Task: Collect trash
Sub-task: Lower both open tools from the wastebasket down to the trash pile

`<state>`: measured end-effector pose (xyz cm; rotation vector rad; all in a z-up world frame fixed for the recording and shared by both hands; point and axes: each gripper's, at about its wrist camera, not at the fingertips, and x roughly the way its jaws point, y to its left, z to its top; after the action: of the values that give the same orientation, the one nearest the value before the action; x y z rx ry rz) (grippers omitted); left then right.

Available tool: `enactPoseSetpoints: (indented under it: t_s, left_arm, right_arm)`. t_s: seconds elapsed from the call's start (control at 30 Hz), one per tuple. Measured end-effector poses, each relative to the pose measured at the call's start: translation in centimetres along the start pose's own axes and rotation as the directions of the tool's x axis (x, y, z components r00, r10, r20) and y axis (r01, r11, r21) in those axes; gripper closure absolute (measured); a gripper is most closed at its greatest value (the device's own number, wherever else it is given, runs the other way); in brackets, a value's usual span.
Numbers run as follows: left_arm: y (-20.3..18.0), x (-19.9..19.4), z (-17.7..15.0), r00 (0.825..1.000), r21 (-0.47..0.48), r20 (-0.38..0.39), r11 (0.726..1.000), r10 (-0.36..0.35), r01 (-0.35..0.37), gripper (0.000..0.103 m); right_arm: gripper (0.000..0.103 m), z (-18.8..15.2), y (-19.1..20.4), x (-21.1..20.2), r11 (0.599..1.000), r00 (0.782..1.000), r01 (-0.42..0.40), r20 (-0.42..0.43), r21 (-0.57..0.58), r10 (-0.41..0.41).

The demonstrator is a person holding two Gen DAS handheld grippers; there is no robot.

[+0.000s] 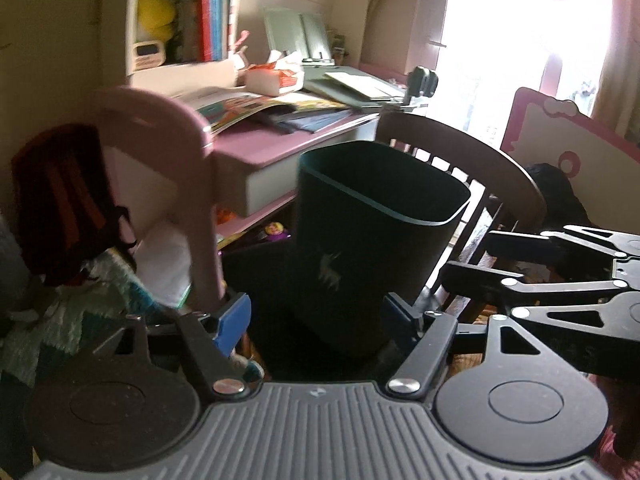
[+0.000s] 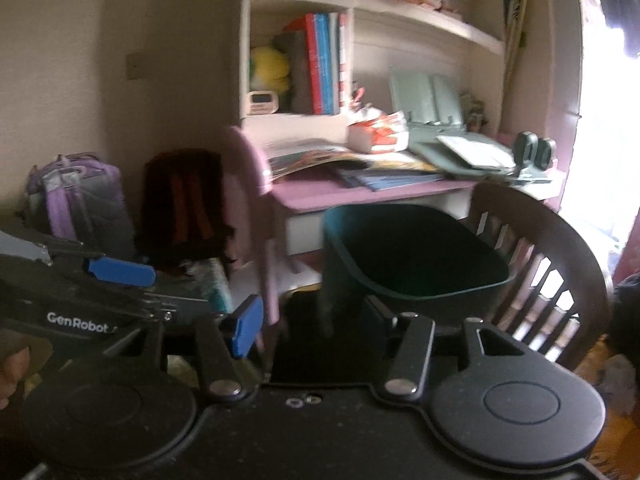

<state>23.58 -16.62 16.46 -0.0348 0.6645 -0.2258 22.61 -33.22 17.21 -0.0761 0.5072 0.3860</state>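
Both grippers, left (image 1: 316, 316) & right (image 2: 310, 320), wide, nothing held, near dark bin (image 1: 372, 240)

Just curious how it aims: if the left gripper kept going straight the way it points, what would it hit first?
Most likely the dark green bin, which fills the space ahead of the open left gripper. The desk lies behind it. Depth is hard to judge here.

Ahead of the grippers and beyond the bin, a pink-topped desk (image 2: 320, 196) is carrying an open colourful picture book (image 2: 316, 156), a red-and-white tissue pack (image 2: 376, 132), blue booklets (image 2: 392, 180) and grey-green folders (image 2: 460, 152), while a white shelf unit (image 2: 296, 116) is standing on its far edge.
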Motion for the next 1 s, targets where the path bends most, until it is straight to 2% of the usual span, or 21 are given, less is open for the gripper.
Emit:
enactPoseSetpoints:
  t_s: [0.07, 0.13, 0.27, 0.33, 0.4, 0.5, 0.7, 0.77, 0.93, 1.0]
  left_arm:
    - [1.5, -0.6, -1.0, 1.0, -0.01, 0.002, 1.0, 0.012, -0.012, 0.026]
    - [3.1, -1.2, -2.2, 1.0, -0.03, -0.002, 1.0, 0.006, -0.006, 0.019]
    - [5.9, -1.8, -4.5, 1.0, -0.051, -0.002, 0.999, 0.014, -0.014, 0.017]
    - [7.1, -1.8, -5.7, 1.0, -0.06, -0.004, 0.998, 0.028, -0.029, 0.008]
    - [8.6, -1.7, -7.1, 0.999, -0.079, -0.004, 0.996, 0.044, -0.044, 0.003]
    - [11.1, -0.8, -9.1, 0.999, -0.113, -0.02, 0.992, 0.048, -0.05, 0.003]
    - [16.9, 2.5, -12.9, 0.996, -0.232, -0.077, 0.971, 0.047, -0.063, 0.002]
    - [18.6, 4.0, -14.4, 0.993, -0.245, -0.107, 0.967, 0.048, -0.073, 0.002]
    - [22.2, 8.8, -19.2, 0.977, -0.281, -0.21, 0.954, 0.047, -0.107, 0.002]
    - [23.4, 10.7, -21.2, 0.966, -0.306, -0.256, 0.944, 0.043, -0.123, 0.002]
  right_arm:
    - [0.048, -0.3, 1.3, 0.7, 1.0, 1.0, -0.028, -0.01, -0.003, 0.028]
    - [0.048, -0.8, 2.5, 1.5, 0.998, 0.998, -0.057, -0.018, -0.005, 0.057]
    - [0.048, -2.0, 4.8, 3.1, 0.994, 0.993, -0.107, -0.039, 0.005, 0.107]
    - [0.048, -2.7, 5.8, 4.2, 0.991, 0.99, -0.132, -0.053, 0.02, 0.132]
    - [0.047, -3.4, 6.8, 5.3, 0.987, 0.985, -0.154, -0.066, 0.039, 0.156]
    - [0.047, -4.7, 8.2, 7.7, 0.983, 0.978, -0.174, -0.108, 0.057, 0.18]
    - [0.047, -8.0, 11.1, 13.2, 0.98, 0.955, -0.192, -0.218, 0.06, 0.201]
    - [0.047, -9.2, 11.7, 15.2, 0.977, 0.944, -0.197, -0.253, 0.081, 0.211]
    - [0.047, -12.9, 12.7, 20.6, 0.979, 0.917, -0.156, -0.348, 0.131, 0.193]
    - [0.047, -14.6, 13.1, 22.9, 0.977, 0.898, -0.144, -0.395, 0.156, 0.196]
